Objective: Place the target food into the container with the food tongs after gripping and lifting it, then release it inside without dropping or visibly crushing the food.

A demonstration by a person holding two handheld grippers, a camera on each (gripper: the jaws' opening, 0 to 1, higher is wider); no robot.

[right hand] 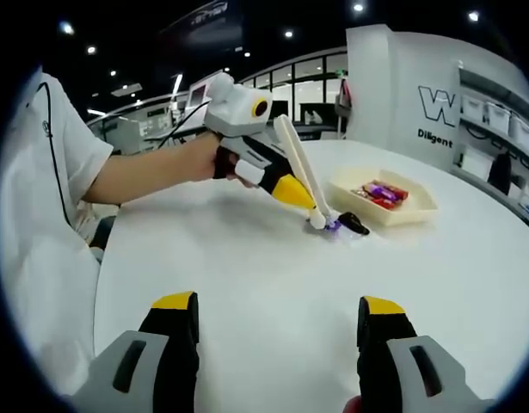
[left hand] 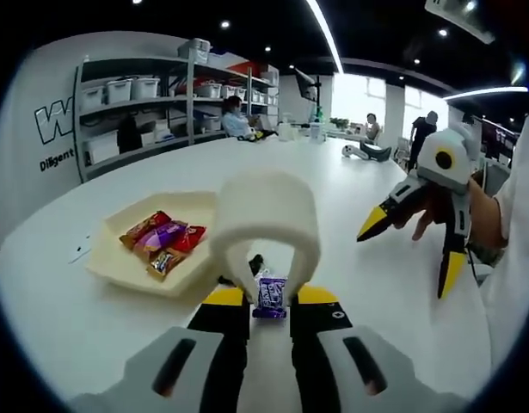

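White and wide, the table [left hand: 92, 318] carries one shallow cream container [left hand: 118, 267], seen again in the right gripper view [right hand: 419, 209]. Inside it lie several wrapped candies [left hand: 163, 239]: roughly four, in red, purple and orange wrappers, though the pile overlaps and the exact count is unclear. Shelves [left hand: 161, 103] with storage bins line the far wall, and people sit at desks beyond.

One pair of white food tongs [left hand: 266, 225] is held by the left gripper [left hand: 269, 311], its fingers pressed in against the tong arms; the loop of the tongs rises just ahead of them. Between the tong tips sits one purple-wrapped candy [left hand: 270, 295], resting at the table surface beside the container and outside it. In the right gripper view the tongs [right hand: 300, 176] slant down from the left gripper [right hand: 292, 190] to that candy [right hand: 335, 225], just in front of the container; whether the tips already squeeze it cannot be told.

The right gripper [right hand: 280, 320] hovers above bare table, fingers spread wide and holding nothing. In the left gripper view it [left hand: 415, 245] hangs off to the side, gripped by a hand [left hand: 432, 211].
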